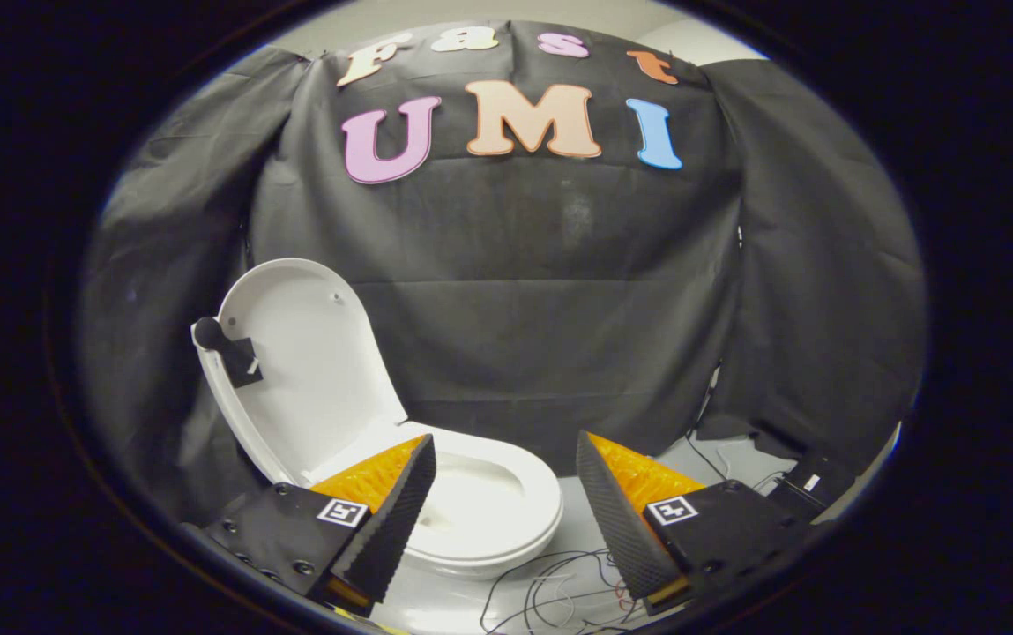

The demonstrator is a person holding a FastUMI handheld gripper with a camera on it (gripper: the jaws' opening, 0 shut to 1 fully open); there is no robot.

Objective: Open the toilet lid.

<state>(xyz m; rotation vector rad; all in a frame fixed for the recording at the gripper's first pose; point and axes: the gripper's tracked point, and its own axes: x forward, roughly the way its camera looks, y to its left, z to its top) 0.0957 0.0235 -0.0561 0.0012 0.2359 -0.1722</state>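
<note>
A white toilet seat [506, 507] lies flat on the pale floor, just ahead of my left finger. Its white lid [299, 362] stands raised, leaning back to the left against the black cloth wall. A black knob handle [222, 342] is fixed on the lid's left rim. My gripper [506, 481] is open, with a wide gap between its orange and black fingers [396, 511] and nothing held. The left finger overlaps the seat's near left part in view. The gripper hangs apart from the lid, well short of the handle.
Black cloth [559, 291] walls the booth behind and on both sides. Loose thin cables [559, 586] lie on the floor between the fingers and in front of the seat. A small dark box with wires [810, 481] sits at the right by the cloth's foot.
</note>
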